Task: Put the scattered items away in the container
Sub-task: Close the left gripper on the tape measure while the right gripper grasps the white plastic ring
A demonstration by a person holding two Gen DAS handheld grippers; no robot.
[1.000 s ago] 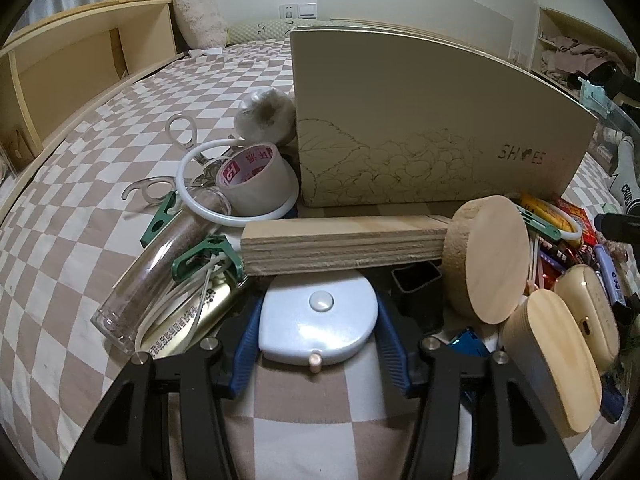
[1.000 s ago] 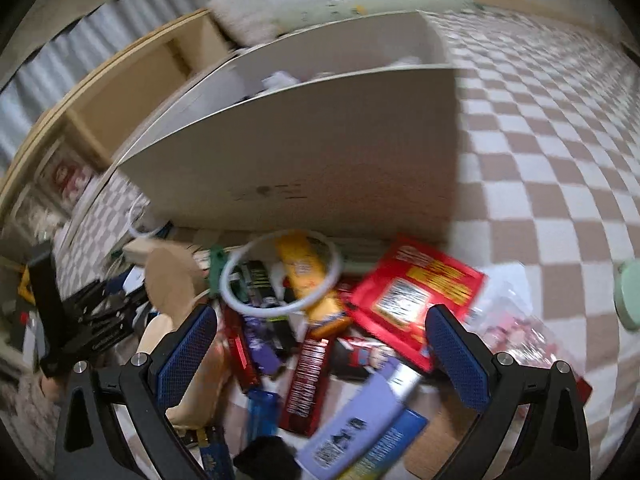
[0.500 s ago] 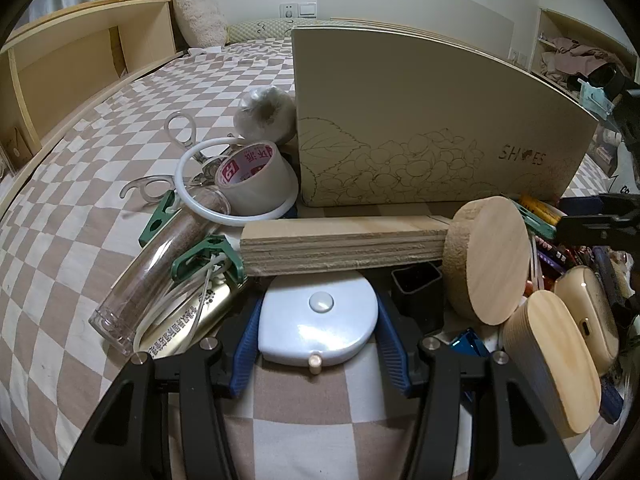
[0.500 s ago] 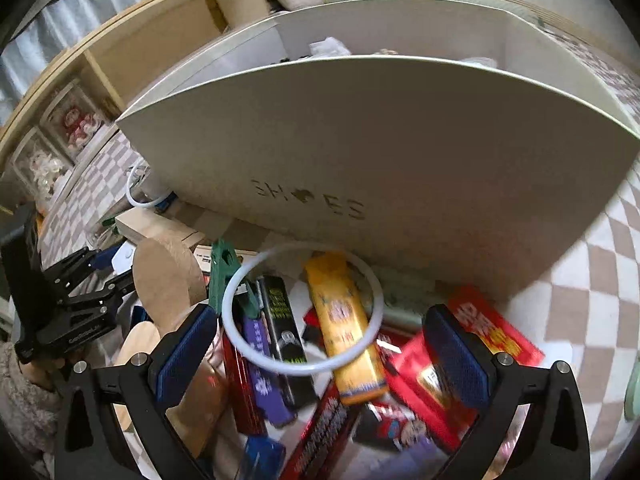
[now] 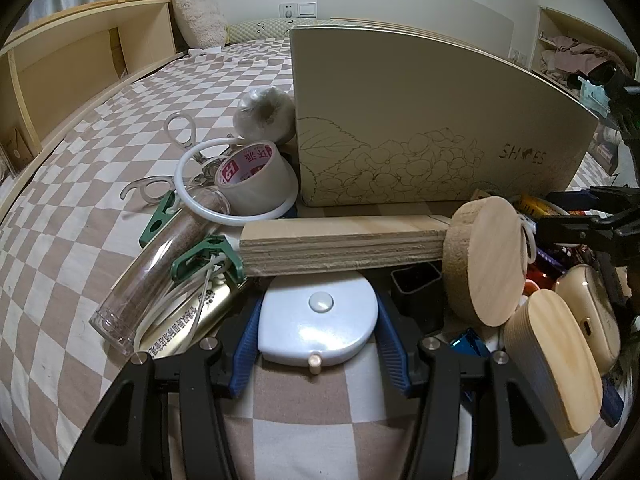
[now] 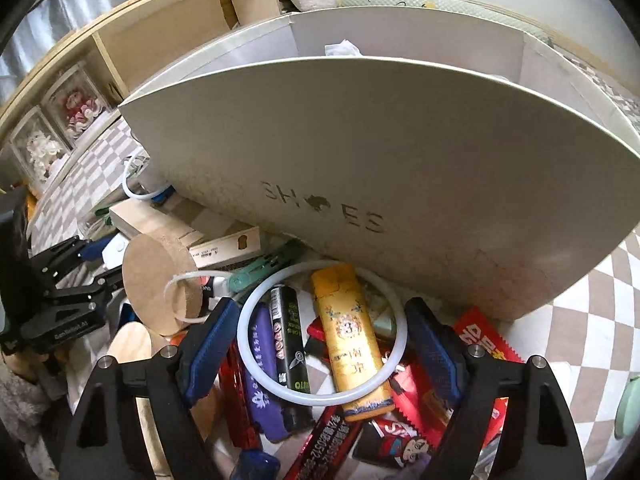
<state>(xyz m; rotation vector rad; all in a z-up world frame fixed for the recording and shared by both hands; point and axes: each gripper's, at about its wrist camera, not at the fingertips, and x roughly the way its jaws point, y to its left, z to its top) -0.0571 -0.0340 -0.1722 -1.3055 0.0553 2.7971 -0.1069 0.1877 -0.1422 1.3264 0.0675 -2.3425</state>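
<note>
A checkered bed (image 5: 80, 208) carries a shoe box (image 5: 420, 132), tape roll (image 5: 252, 178) and plywood block (image 5: 340, 244).

The left wrist view sits low, just above the checkered bed cover (image 5: 68, 216), and looks level along its fingers toward the cream shoe box (image 5: 420, 128), which stands near at 12 to 1 o'clock. The right wrist view is higher and tilted downward, very close to the pile of items, with the same shoe box (image 6: 400, 152) filling its upper half at 12 o'clock. Both views share the box wall with the word SHOES and the round wooden disc (image 5: 490, 260) (image 6: 158, 284). Each camera also sees the other gripper: at 3 o'clock in the left view, at 9 o'clock in the right view.
</note>
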